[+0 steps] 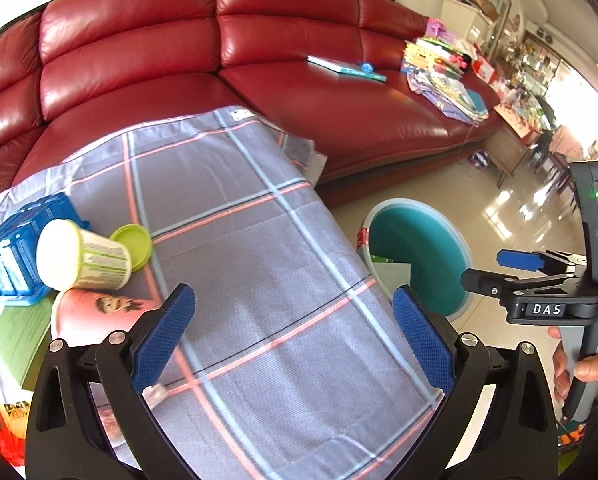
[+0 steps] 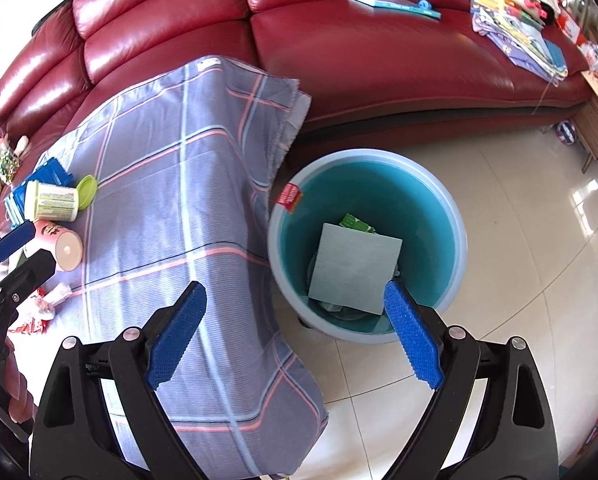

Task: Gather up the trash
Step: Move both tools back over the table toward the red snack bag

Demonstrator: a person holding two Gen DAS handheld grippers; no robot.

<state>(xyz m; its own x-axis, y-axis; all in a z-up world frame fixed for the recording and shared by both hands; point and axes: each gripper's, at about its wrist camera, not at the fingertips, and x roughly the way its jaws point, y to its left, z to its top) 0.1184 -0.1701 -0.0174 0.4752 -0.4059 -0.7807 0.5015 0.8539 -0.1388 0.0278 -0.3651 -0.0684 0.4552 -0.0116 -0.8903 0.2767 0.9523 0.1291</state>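
Observation:
A blue bin [image 2: 457,216] stands on the floor right of a table under a plaid cloth [image 2: 187,200]; inside lie a pale square sheet [image 2: 353,268] and a green wrapper [image 2: 355,223]. It also shows in the left wrist view [image 1: 461,240]. On the cloth's left lie a white tub [image 1: 81,258] with green lid [image 1: 133,244], a pink cup [image 2: 61,242], a blue pack [image 1: 15,240] and crumpled wrappers [image 2: 47,300]. My left gripper [image 1: 293,340] is open and empty over the cloth. My right gripper [image 2: 295,332] is open and empty, above the bin's near rim.
A red leather sofa [image 1: 259,64] runs behind the table, with a book [image 1: 347,68] and a pile of toys and papers [image 1: 443,76] on it. Tiled floor [image 2: 519,240] lies around the bin. A low wooden table [image 1: 511,144] stands at the far right.

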